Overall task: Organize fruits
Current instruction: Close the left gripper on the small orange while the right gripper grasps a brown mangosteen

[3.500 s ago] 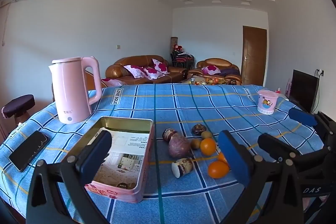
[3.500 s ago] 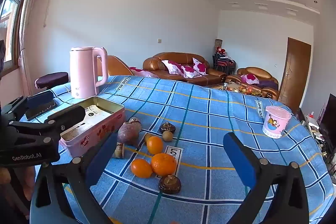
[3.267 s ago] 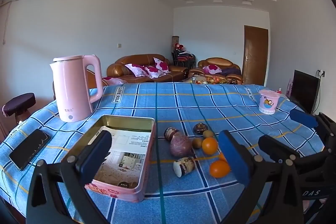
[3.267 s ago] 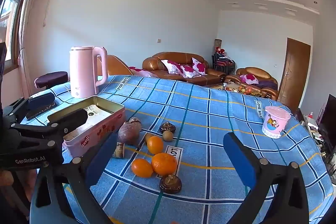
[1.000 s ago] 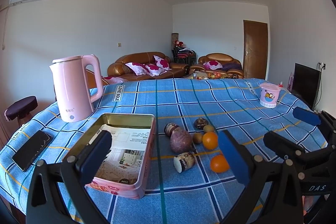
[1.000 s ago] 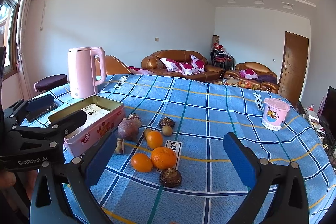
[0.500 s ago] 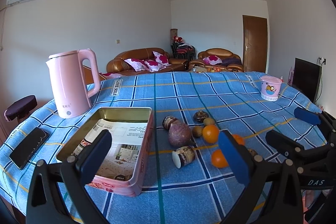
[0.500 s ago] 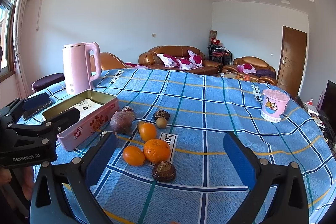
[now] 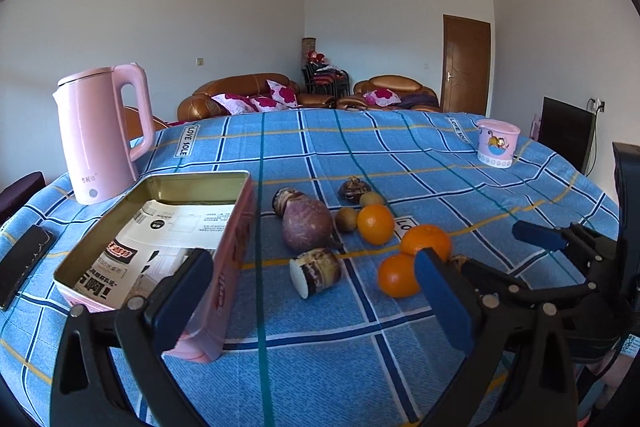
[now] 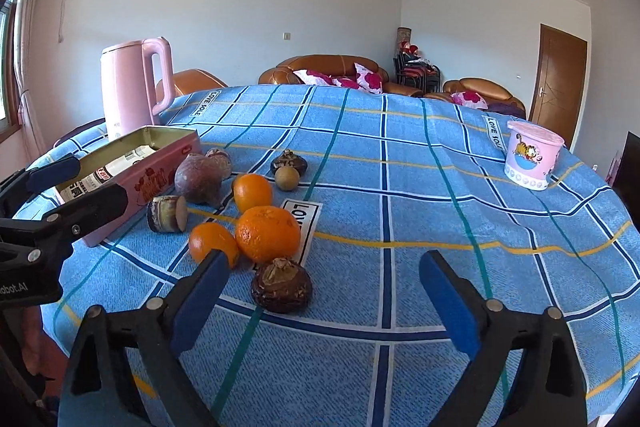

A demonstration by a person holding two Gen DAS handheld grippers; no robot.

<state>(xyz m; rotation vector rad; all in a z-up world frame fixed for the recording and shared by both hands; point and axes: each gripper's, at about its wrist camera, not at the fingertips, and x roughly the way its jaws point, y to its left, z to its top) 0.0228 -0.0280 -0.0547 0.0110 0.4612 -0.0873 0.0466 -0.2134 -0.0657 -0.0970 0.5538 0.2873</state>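
Round orange fruits sit mid-frame; we tilt both tongs downward: right tongs closing around nothing, left tongs wide, empty.

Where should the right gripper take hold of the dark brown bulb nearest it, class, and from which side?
Grip the dark brown bulb across its round middle, coming from the near side. It sits alone, stem up, with open cloth left and right, oranges only behind. The right gripper is empty, jaws closing.

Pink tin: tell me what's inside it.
The pink tin holds printed paper lying flat on its bottom; no fruit is in it. The near corner is covered by the left gripper.
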